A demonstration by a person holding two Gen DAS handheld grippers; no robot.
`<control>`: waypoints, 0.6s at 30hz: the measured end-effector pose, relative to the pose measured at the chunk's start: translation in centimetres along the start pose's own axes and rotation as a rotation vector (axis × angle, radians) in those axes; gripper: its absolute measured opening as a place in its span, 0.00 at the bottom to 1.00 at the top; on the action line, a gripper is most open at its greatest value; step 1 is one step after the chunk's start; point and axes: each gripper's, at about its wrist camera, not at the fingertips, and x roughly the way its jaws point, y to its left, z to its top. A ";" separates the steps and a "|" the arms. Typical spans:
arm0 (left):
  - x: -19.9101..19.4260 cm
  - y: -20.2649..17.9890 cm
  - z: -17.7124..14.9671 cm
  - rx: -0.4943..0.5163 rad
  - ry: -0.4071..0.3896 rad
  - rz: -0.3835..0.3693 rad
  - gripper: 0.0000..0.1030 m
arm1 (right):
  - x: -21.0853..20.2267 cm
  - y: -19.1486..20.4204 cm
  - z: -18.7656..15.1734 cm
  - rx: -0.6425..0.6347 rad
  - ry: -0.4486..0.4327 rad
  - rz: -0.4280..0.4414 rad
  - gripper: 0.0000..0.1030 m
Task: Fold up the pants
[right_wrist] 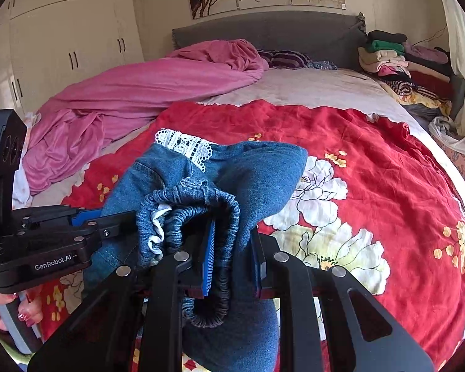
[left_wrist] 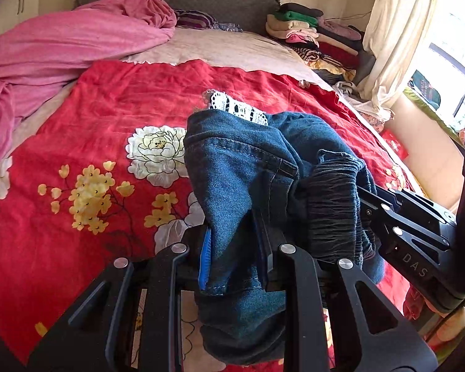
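Blue denim pants [left_wrist: 241,167] with a white lace trim [left_wrist: 238,108] and a gathered elastic waistband [left_wrist: 334,204] hang bunched between both grippers above the bed. My left gripper [left_wrist: 235,248] is shut on a denim fold. My right gripper [right_wrist: 232,248] is shut on the elastic waistband [right_wrist: 201,210] of the pants [right_wrist: 257,170]. The right gripper also shows at the right of the left wrist view [left_wrist: 387,217], and the left gripper at the left of the right wrist view [right_wrist: 86,226]. The grippers are close together.
A red floral bedspread [left_wrist: 108,130] covers the bed below. A pink blanket [left_wrist: 62,49] lies heaped at the far left. A stack of folded clothes [left_wrist: 310,34] sits at the far right by the grey headboard [right_wrist: 263,34]. A curtain [left_wrist: 396,31] and window are on the right.
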 end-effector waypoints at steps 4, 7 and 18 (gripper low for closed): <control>1.2 0.4 -0.3 -0.004 0.012 0.009 0.15 | 1.5 -0.5 -0.4 0.013 0.035 -0.012 0.18; 2.2 0.9 -0.7 -0.018 0.030 0.011 0.15 | 2.6 -0.9 -0.8 0.027 0.066 -0.018 0.18; 3.8 1.9 -1.8 -0.033 0.062 0.024 0.21 | 5.4 -3.9 -3.1 0.181 0.197 -0.071 0.46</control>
